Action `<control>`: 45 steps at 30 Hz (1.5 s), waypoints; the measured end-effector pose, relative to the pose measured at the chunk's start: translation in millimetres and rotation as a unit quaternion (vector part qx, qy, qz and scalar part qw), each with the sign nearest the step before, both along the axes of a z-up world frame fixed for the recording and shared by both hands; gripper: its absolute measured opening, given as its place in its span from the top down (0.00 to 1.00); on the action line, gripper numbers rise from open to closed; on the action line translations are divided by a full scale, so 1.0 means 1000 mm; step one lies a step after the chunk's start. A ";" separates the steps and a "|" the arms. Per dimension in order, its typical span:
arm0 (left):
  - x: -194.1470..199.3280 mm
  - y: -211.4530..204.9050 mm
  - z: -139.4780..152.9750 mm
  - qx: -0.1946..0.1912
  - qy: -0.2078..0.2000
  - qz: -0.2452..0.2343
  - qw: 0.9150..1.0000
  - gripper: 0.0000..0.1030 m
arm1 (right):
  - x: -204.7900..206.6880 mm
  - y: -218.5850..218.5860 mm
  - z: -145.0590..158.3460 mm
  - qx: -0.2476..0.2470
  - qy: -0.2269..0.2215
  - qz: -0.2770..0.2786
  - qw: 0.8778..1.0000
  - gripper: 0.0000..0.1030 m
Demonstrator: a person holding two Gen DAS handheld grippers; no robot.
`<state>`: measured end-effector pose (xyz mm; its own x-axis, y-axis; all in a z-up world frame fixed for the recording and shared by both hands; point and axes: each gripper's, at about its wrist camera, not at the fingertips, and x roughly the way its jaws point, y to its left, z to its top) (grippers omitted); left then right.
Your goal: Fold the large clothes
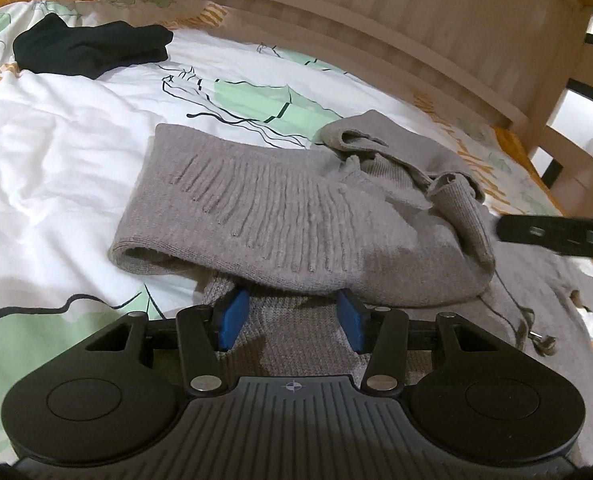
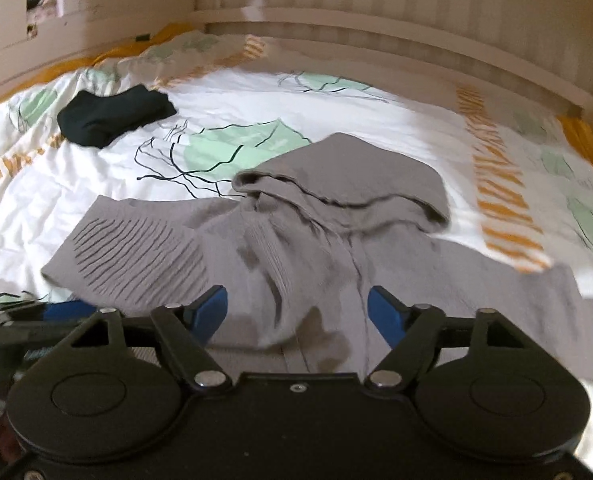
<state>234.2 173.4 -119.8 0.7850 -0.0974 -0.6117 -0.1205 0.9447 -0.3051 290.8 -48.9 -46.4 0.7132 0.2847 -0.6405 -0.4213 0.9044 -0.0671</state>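
Observation:
A grey knit hoodie [image 1: 296,208] lies on the bed, one ribbed sleeve folded across its body and the hood [image 2: 348,176] crumpled at the far side. My left gripper [image 1: 292,316] sits at the hoodie's near edge. Its blue pads [image 1: 232,320] are partly tucked under the sleeve and hold a thick bunch of grey knit between them. My right gripper [image 2: 298,312] hovers over the middle of the hoodie. Its jaws stand wide, with cloth lying between them but not pinched. A dark blurred bar at the right of the left wrist view is the right gripper [image 1: 556,236].
A folded black garment [image 1: 92,48] [image 2: 112,116] lies at the far left of the white, green and orange duvet [image 1: 56,140]. A pale wooden bed frame [image 1: 376,20] runs along the far side. A grey drawstring [image 1: 536,336] trails off to the right.

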 end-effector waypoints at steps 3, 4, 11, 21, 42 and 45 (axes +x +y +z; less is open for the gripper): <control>0.000 -0.001 -0.001 0.006 0.001 -0.001 1.000 0.54 | 0.018 0.015 -0.011 -0.023 0.003 -0.003 1.000 0.31; 0.000 -0.002 -0.001 0.008 0.001 -0.001 1.000 0.54 | 0.024 0.019 -0.014 -0.030 0.004 -0.004 1.000 0.32; 0.000 -0.004 0.001 0.016 0.003 -0.002 1.000 0.54 | 0.051 0.017 -0.023 -0.017 0.042 0.001 0.999 0.88; 0.011 -0.015 0.016 0.048 0.037 -0.001 0.998 0.53 | 0.066 -0.076 0.033 0.090 -0.010 -0.063 0.994 0.88; 0.023 -0.011 0.006 0.078 0.030 -0.024 0.996 0.53 | 0.087 -0.146 -0.009 0.136 0.054 -0.128 0.981 0.87; 0.023 -0.009 0.004 0.070 0.028 -0.023 0.997 0.53 | 0.081 -0.151 -0.029 0.129 0.077 -0.136 0.979 0.79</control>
<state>257.0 164.8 -115.5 0.7456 -0.0438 -0.6649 -0.0885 0.9825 -0.1640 372.0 -200.3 -75.8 0.6859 0.2640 -0.6781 -0.1493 0.9631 0.2240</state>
